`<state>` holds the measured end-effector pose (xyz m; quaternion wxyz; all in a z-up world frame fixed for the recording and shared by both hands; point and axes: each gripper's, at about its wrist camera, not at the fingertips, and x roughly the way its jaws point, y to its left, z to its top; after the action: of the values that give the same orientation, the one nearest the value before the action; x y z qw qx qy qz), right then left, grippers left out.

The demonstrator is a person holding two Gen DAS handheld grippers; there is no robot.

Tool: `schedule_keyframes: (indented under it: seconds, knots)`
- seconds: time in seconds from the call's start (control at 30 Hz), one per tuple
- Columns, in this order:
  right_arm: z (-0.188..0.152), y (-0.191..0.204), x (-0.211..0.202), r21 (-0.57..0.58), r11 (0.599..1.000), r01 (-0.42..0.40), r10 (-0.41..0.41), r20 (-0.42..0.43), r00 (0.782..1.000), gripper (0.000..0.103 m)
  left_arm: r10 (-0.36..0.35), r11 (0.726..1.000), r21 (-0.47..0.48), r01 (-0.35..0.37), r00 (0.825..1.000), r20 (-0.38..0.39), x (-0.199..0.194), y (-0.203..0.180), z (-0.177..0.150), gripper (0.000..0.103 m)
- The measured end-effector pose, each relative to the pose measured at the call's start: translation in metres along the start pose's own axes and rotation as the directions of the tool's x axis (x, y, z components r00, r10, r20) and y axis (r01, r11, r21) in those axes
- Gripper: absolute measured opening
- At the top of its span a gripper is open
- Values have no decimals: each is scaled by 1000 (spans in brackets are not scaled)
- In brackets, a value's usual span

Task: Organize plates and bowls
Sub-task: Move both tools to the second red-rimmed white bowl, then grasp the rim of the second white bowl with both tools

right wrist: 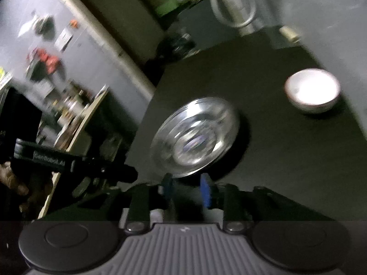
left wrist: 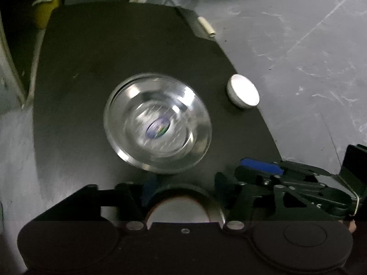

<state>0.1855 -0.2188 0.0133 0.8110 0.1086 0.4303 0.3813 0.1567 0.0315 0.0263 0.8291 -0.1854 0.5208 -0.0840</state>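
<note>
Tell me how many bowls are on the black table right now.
2: a clear glass bowl mid-table, possibly stacked dishes, too blurred to tell, and a small white bowl apart from it near the table's edge. Others may be out of view.

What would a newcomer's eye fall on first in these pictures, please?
Most likely the clear glass dish, gleaming mid-way across the dark table with a coloured sticker at its centre. Next, the small white bowl near the table's right edge, apart from the dish.

A dark table [left wrist: 91, 73] stood on grey marbled floor [left wrist: 298, 45]; at ten o'clock, cluttered shelves [right wrist: 68, 105] lined a pale wall [right wrist: 20, 11].
</note>
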Motion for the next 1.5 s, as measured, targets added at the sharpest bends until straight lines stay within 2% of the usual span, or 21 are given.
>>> schedule_keyframes:
  seconds: [0.07,0.2,0.3,0.43,0.53,0.63,0.8,1.0,1.17,1.33,1.5]
  knots:
    - [0,-9,-2,30,999,26,-27,27,999,41,5,999,39,-5,1000,-1,8,-9,9,71]
    - [-5,-26,-6,87,994,72,-77,56,995,48,17,993,115,-16,1000,-16,22,-24,22,79]
    - [-10,-37,-11,130,986,100,-111,77,991,58,12,989,148,-8,1000,-26,33,-35,33,86]
    - [-19,-48,-16,179,975,131,-150,101,983,79,9,983,186,-3,999,-34,43,-48,45,100]
    - [-23,-56,-21,218,967,134,-161,115,980,95,19,980,200,-10,999,-43,52,-56,53,102]
    - [-27,-63,-23,261,956,135,-173,129,976,103,37,978,206,-27,998,-46,61,-61,58,102]
    - [-31,-76,-18,325,933,158,-216,151,965,103,57,975,219,-48,998,-36,76,-67,70,102]
    - [-22,-87,-1,369,909,192,-268,167,949,103,108,977,183,-106,994,-1,92,-70,99,102]
    - [-9,-93,12,435,863,257,-375,210,903,103,135,961,240,-137,991,26,114,-81,124,102]
    - [2,-101,22,520,805,285,-458,240,856,103,157,921,346,-179,983,91,141,-102,140,102]
    - [16,-102,32,527,785,325,-517,268,813,94,171,875,440,-203,979,113,164,-122,150,102]
